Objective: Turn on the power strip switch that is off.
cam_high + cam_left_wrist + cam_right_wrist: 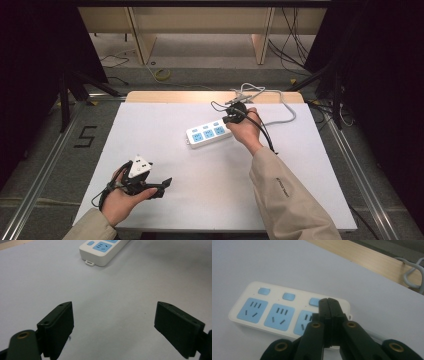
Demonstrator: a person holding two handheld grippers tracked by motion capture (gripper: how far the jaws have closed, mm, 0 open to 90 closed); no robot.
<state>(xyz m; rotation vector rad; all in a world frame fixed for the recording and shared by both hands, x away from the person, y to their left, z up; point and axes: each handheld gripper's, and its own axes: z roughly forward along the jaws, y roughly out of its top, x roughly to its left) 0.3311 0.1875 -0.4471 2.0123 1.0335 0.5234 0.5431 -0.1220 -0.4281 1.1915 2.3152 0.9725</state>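
Right gripper view: right gripper (328, 305) is seen w/ jaws pressed together, nothing between, tips over the far-right switch of the power strip (269, 312), which lies mid-bench, right of centre; a skewed push could slide the smooth, rounded white plastic body on the matte bench (165, 125); left gripper (113, 322) is kept near-left, jaws wide, empty.

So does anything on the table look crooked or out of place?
The power strip lies askew to the table's edges, and its grey cable loops loosely over the far edge. Nothing looks spilled or damaged.
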